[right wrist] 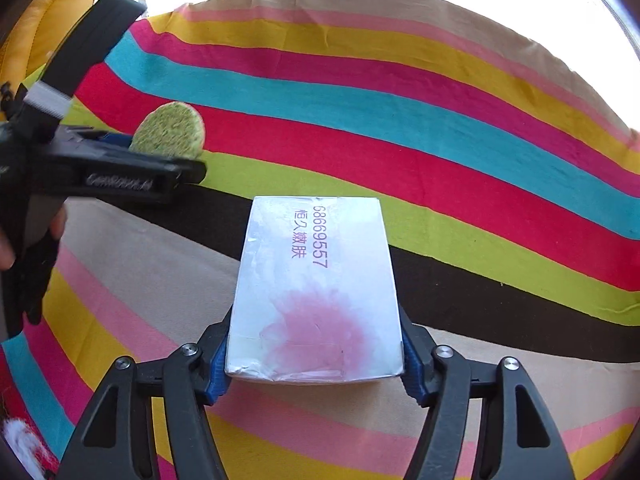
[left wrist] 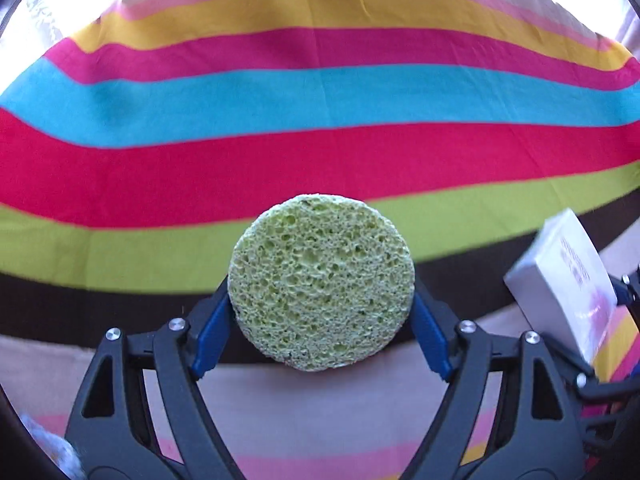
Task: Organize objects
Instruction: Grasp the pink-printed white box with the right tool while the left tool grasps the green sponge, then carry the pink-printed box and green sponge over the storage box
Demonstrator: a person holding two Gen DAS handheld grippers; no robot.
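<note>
Two things are in my grip at once, both carried above the striped cloth (right wrist: 460,128): my left gripper (left wrist: 320,320) is clamped on the round green sponge (left wrist: 320,280), my right gripper (right wrist: 314,356) on the silver box (right wrist: 316,280). Next, I judge, comes setting each down. The box's long axis points away toward the far side.

The silver box (right wrist: 316,292) carries the number 68669557 beside four purple Chinese characters; the other gripper (right wrist: 120,178) reads roughly "GenRobot.AI", blurred.
</note>
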